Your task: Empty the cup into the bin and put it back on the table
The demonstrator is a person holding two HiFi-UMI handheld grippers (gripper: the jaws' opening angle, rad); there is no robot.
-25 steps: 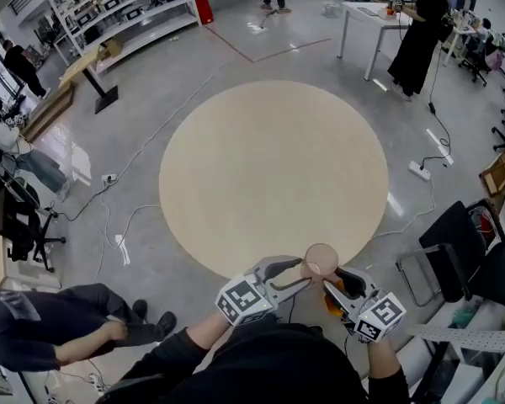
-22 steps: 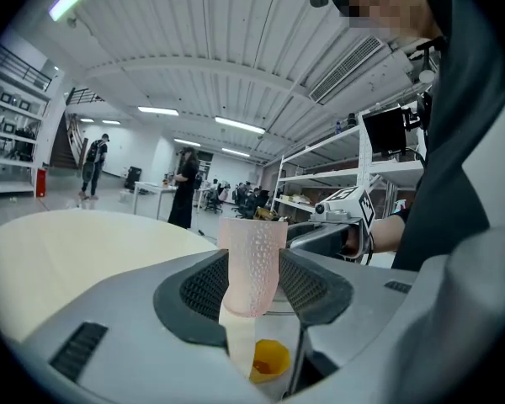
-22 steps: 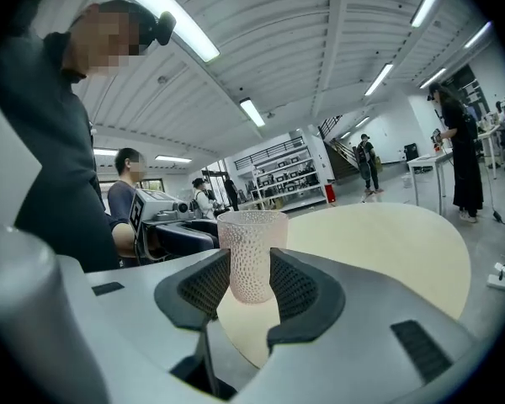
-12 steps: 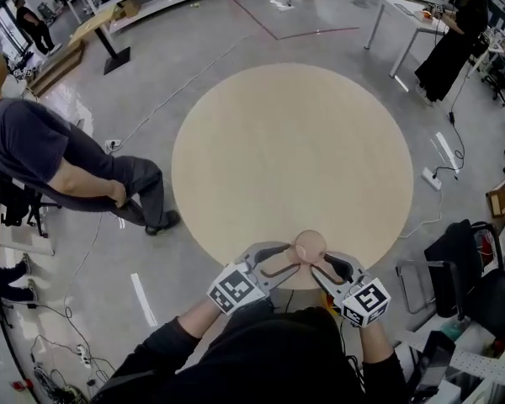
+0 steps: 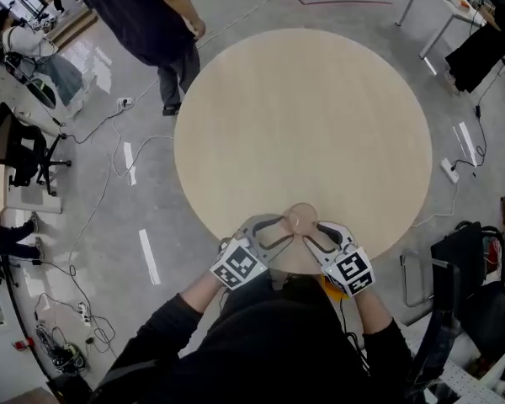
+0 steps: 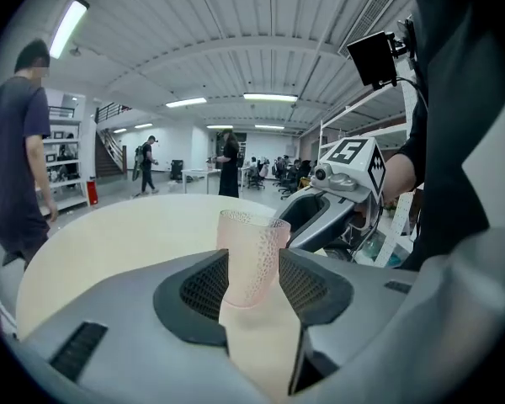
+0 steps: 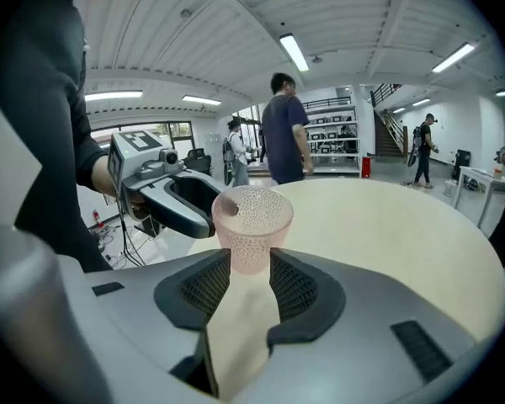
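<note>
Cup [image 5: 301,220] now over table [image 5: 303,116] edge

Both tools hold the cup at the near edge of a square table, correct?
No. The table is round, not square; the head view shows it. The left tool and right tool do hold the cup at its near edge.

Top edge is cutting off the standing person [image 5: 156,15] above the chest; the right gripper [image 5: 313,234] is covering most of an orange thing [image 5: 329,286] beneath it.

Translucent pink dimpled plastic cup [image 6: 251,255], matt pale wood-look table [image 5: 303,124].
</note>
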